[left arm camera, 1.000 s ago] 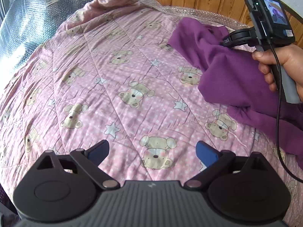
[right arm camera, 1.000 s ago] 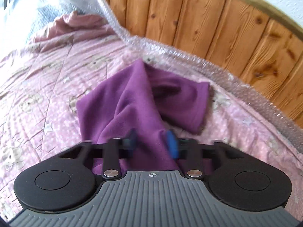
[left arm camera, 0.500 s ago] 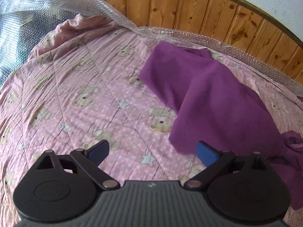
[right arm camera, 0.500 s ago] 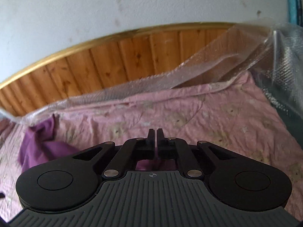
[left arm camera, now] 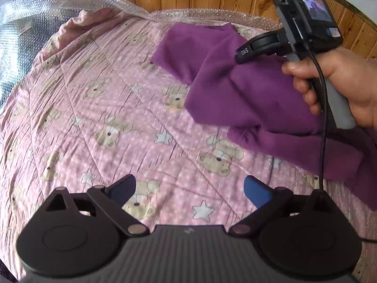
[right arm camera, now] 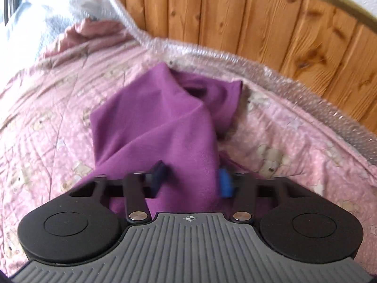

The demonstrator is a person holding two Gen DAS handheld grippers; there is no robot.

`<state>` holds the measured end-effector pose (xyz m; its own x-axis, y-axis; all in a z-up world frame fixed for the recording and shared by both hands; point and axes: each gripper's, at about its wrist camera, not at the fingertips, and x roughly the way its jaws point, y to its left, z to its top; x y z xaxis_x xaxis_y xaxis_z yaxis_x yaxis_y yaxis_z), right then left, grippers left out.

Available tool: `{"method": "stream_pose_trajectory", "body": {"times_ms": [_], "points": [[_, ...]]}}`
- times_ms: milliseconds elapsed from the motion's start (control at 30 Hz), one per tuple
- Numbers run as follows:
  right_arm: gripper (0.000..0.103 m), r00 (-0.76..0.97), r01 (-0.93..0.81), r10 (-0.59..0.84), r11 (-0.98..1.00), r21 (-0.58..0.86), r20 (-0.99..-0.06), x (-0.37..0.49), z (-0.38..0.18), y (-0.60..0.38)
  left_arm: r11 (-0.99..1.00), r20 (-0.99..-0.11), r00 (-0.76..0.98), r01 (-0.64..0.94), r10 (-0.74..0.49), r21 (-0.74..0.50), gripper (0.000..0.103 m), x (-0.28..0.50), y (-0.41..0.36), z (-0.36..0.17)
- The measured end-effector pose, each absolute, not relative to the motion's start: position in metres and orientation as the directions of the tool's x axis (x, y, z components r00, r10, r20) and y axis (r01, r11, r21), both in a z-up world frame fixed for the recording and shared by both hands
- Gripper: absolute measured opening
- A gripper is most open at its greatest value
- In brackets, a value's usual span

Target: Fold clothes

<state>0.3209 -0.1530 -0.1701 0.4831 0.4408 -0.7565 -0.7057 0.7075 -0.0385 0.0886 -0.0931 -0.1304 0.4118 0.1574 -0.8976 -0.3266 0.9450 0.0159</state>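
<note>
A purple garment (left arm camera: 247, 89) lies crumpled on the pink bear-print quilt (left arm camera: 106, 99), toward its right side near the headboard. It also shows in the right wrist view (right arm camera: 160, 122). My left gripper (left arm camera: 189, 189) is open and empty, above bare quilt to the left of the garment. My right gripper (right arm camera: 190, 180) has its jaws apart around a raised fold of the garment, and the cloth fills the gap between the blue pads (right arm camera: 225, 186). In the left wrist view the right gripper's body (left arm camera: 261, 47) sits on the garment, its fingertips hidden.
A wooden headboard (right arm camera: 259, 18) runs along the far edge of the bed. Bubble wrap (left arm camera: 35, 18) covers the bedding at the left and lines the headboard edge (right arm camera: 294, 82). A bunched quilt corner (left arm camera: 94, 16) lies at the far left.
Half a second ago the right gripper was shut and pointed away at the wall. Now it is back over the garment with its jaws apart around a fold. The left view swung back left.
</note>
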Motion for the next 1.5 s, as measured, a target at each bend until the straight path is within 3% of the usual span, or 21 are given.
{"method": "stream_pose_trajectory", "body": {"times_ms": [33, 133, 333, 467, 500, 567, 600, 667, 733, 900, 1033, 1167, 1300, 1333, 1367, 1400, 1433, 1467, 1500], "points": [[0.002, 0.483, -0.708, 0.457, 0.706, -0.026, -0.747, 0.319, -0.167, -0.156, 0.941, -0.9, 0.406, -0.338, 0.159, 0.014, 0.102, 0.084, -0.091, -0.131], [0.002, 0.567, -0.63, 0.502, 0.775, 0.048, -0.653, 0.302, -0.133, -0.213, 0.929, -0.898, 0.404, -0.369, 0.176, 0.016, 0.102, 0.081, -0.081, -0.133], [0.002, 0.844, -0.147, 0.272, 0.946, 0.287, -0.463, 0.245, -0.059, -0.44, 0.937, -0.874, 0.448, -0.348, 0.187, 0.022, 0.102, 0.118, -0.066, -0.131], [0.004, 0.713, 0.203, -0.025, 0.964, 0.172, -0.701, 0.214, -0.118, -0.565, 0.97, -0.843, 0.508, -0.236, 0.176, 0.061, 0.102, 0.171, -0.083, -0.131], [0.011, 0.702, 0.221, -0.034, 0.96, 0.172, -0.711, 0.206, -0.124, -0.568, 0.977, -0.836, 0.525, -0.203, 0.159, 0.059, 0.102, 0.184, -0.091, -0.13], [0.035, 0.685, 0.253, -0.048, 0.951, 0.176, -0.727, 0.19, -0.135, -0.573, 0.992, -0.823, 0.56, -0.12, 0.091, 0.028, 0.102, 0.209, -0.112, -0.127], [0.04, 0.677, 0.269, -0.054, 0.947, 0.177, -0.734, 0.182, -0.141, -0.576, 0.998, -0.818, 0.574, -0.069, 0.045, 0.007, 0.102, 0.22, -0.125, -0.124], [0.058, 0.659, 0.3, -0.067, 0.937, 0.18, -0.75, 0.166, -0.152, -0.581, 0.999, -0.798, 0.602, 0.049, -0.041, -0.015, 0.102, 0.236, -0.159, -0.117], [0.06, 0.64, 0.332, -0.079, 0.926, 0.181, -0.764, 0.15, -0.163, -0.586, 0.986, -0.774, 0.623, 0.169, -0.113, -0.008, 0.102, 0.249, -0.196, -0.111], [0.06, 0.61, 0.378, -0.106, 0.91, 0.171, -0.786, 0.118, -0.184, -0.595, 0.886, -0.719, 0.678, 0.418, -0.157, 0.201, 0.103, 0.28, -0.285, -0.108], [0.068, 0.625, 0.35, -0.099, 0.922, 0.164, -0.775, 0.122, -0.185, -0.593, 0.705, -0.749, 0.599, 0.66, -0.284, 0.26, 0.103, 0.308, -0.341, -0.128], [0.069, 0.618, 0.343, -0.074, 0.921, 0.184, -0.783, 0.123, -0.193, -0.595, 0.601, -0.842, 0.431, 0.781, -0.323, 0.169, 0.103, 0.335, -0.369, -0.168], [0.07, 0.599, 0.347, -0.052, 0.916, 0.2, -0.799, 0.122, -0.206, -0.596, 0.693, -0.901, 0.248, 0.717, -0.355, -0.075, 0.103, 0.372, -0.357, -0.2], [0.07, 0.594, 0.347, -0.048, 0.916, 0.202, -0.803, 0.122, -0.209, -0.597, 0.716, -0.903, 0.197, 0.681, -0.381, -0.154, 0.099, 0.378, -0.351, -0.206], [0.07, 0.589, 0.348, -0.045, 0.915, 0.203, -0.807, 0.122, -0.212, -0.598, 0.725, -0.895, 0.137, 0.643, -0.425, -0.246, 0.076, 0.381, -0.342, -0.208], [0.07, 0.589, 0.349, -0.041, 0.914, 0.208, -0.807, 0.121, -0.213, -0.6, 0.718, -0.88, 0.086, 0.617, -0.468, -0.322, 0.06, 0.38, -0.334, -0.209], [0.07, 0.59, 0.351, -0.038, 0.912, 0.214, -0.807, 0.121, -0.214, -0.601, 0.711, -0.867, 0.07, 0.606, -0.493, -0.356, 0.035, 0.375, -0.328, -0.206], [0.069, 0.59, 0.352, -0.035, 0.91, 0.219, -0.806, 0.12, -0.216, -0.603, 0.714, -0.859, 0.089, 0.602, -0.505, -0.358, 0.02, 0.367, -0.321, -0.199], [0.069, 0.591, 0.355, -0.033, 0.907, 0.224, -0.806, 0.119, -0.215, -0.605, 0.724, -0.843, 0.119, 0.583, -0.525, -0.368, 0.016, 0.358, -0.312, -0.189]]}}
